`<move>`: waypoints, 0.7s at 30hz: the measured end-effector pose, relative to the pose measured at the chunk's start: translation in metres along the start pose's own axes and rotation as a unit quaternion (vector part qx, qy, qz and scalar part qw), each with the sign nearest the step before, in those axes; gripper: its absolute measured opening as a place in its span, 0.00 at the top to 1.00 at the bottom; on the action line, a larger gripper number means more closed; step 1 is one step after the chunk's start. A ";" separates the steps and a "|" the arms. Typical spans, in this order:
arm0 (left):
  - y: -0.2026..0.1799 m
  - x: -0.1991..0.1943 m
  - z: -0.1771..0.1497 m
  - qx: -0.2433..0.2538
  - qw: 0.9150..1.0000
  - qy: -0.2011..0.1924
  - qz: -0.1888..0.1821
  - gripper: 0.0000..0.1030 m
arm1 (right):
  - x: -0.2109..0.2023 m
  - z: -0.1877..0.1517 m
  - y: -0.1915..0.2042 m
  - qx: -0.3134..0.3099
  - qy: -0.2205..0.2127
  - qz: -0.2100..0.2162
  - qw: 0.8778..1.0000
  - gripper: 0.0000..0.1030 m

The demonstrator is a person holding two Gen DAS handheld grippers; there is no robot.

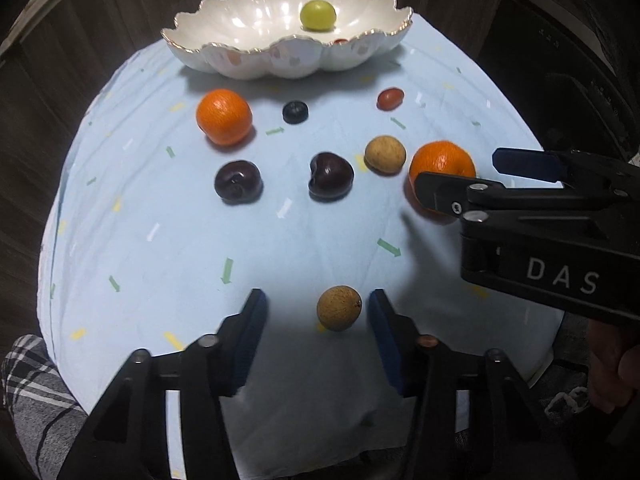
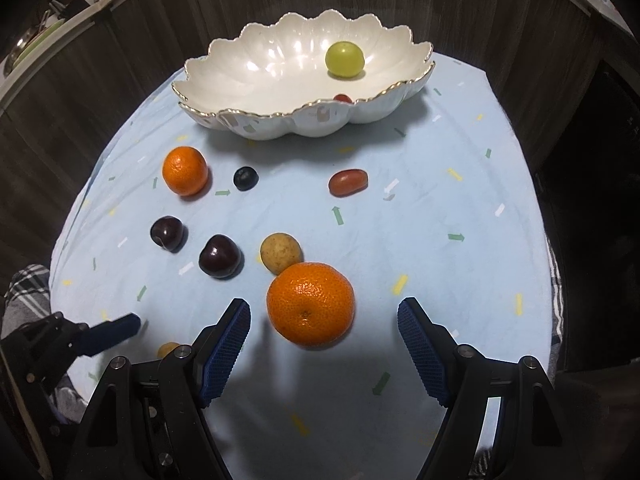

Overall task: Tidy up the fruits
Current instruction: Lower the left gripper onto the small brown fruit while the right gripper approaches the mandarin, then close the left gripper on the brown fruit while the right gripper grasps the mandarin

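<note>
Loose fruit scattered over a pale blue cloth (image 1: 160,240) flecked with little arrows: two dimpled, glossy oranges, far one (image 1: 224,117) at left and near one (image 2: 311,304) large in the right wrist view; two dark, shiny cherries (image 1: 238,181) (image 1: 331,176) side by side; a small dusky blueberry (image 1: 295,112); an oblong red tomato (image 1: 390,98); two tan, matte, rough-skinned longans, one (image 1: 385,154) just beside the near orange, the other (image 1: 339,308) low in the left wrist view; beyond them a white scalloped bowl (image 1: 224,20), pearly with a gilt rim, holding a smooth green grape (image 1: 317,16) and a sliver of something red; left gripper (image 1: 318,312) partly closed around the nearer longan, right pad next to it, left pad clear, no grip yet; right gripper (image 2: 324,320) wide apart either side of the near orange, blue ribbed pads not touching; only from the left wrist view, the right gripper's black body across that orange; only from the right, the left gripper's blue tip (image 2: 120,328) and the longan half hidden.
</note>
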State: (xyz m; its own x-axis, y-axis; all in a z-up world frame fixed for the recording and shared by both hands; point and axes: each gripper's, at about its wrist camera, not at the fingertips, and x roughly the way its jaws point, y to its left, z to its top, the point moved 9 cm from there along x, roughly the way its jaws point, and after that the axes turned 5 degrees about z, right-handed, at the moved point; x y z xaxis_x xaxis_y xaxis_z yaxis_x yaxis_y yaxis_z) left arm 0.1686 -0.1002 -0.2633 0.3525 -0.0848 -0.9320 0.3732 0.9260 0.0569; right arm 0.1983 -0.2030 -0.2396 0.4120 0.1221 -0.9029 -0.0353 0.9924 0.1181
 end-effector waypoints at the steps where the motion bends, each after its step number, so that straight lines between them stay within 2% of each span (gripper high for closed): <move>1: -0.001 0.002 -0.001 0.001 1.000 0.003 -0.002 0.57 | 0.002 0.000 0.001 0.000 0.002 0.001 1.000 0.25; 5: -0.002 0.002 0.000 0.000 1.000 0.001 -0.009 0.69 | 0.008 -0.001 0.001 0.002 0.008 0.001 1.000 0.30; 8: -0.005 0.003 0.000 0.003 1.000 0.001 -0.016 0.76 | 0.012 -0.002 0.002 0.005 0.014 0.004 1.000 0.41; 11: -0.005 0.003 0.000 0.004 1.000 0.002 -0.019 0.77 | 0.015 -0.004 0.004 0.007 0.019 0.016 1.000 0.52; 21: -0.004 0.001 0.001 0.001 1.000 -0.003 -0.018 0.77 | 0.010 -0.003 0.006 0.004 0.012 0.014 1.000 0.54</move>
State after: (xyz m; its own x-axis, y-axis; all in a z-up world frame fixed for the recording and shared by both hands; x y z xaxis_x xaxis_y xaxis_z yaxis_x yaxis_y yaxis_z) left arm 0.1685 -0.1047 -0.2637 0.3443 -0.1202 -0.9311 0.3881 0.9213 0.0246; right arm 0.1995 -0.1957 -0.2495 0.3894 0.1508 -0.9087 -0.0393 0.9883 0.1472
